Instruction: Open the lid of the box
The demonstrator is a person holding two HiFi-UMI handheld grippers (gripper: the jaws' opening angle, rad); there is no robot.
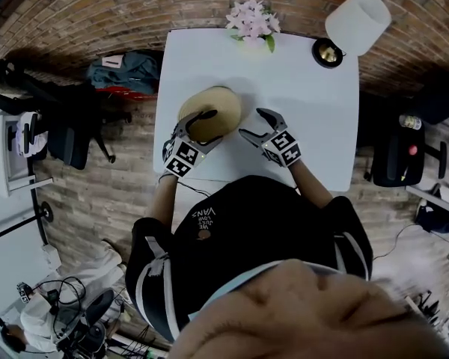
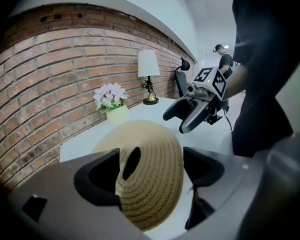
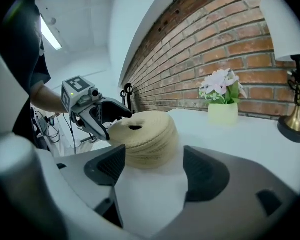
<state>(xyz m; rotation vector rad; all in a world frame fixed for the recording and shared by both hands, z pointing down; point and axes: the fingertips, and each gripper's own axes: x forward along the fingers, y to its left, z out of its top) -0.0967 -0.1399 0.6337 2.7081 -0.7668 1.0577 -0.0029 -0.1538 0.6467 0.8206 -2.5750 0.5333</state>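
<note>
A round woven straw box (image 1: pixel 218 105) with a domed lid stands on the white table (image 1: pixel 314 103) near its front edge. My left gripper (image 1: pixel 213 126) reaches in from the left, and its jaws stand wide apart around the box's near-left side. In the left gripper view the woven lid (image 2: pixel 155 179), with a dark hole in it, fills the gap between the open jaws. My right gripper (image 1: pixel 252 123) is open just right of the box, with only bare table between its fingers. In the right gripper view the box (image 3: pixel 147 134) lies ahead of the jaws, the left gripper (image 3: pixel 115 125) at its far side.
A pot of pale flowers (image 1: pixel 252 22) and a lamp with a white shade (image 1: pixel 357 22) stand at the table's back edge. A brick wall runs behind. Dark office chairs (image 1: pixel 75 126) stand left and right of the table, and a bag (image 1: pixel 127 69) lies on the floor at the left.
</note>
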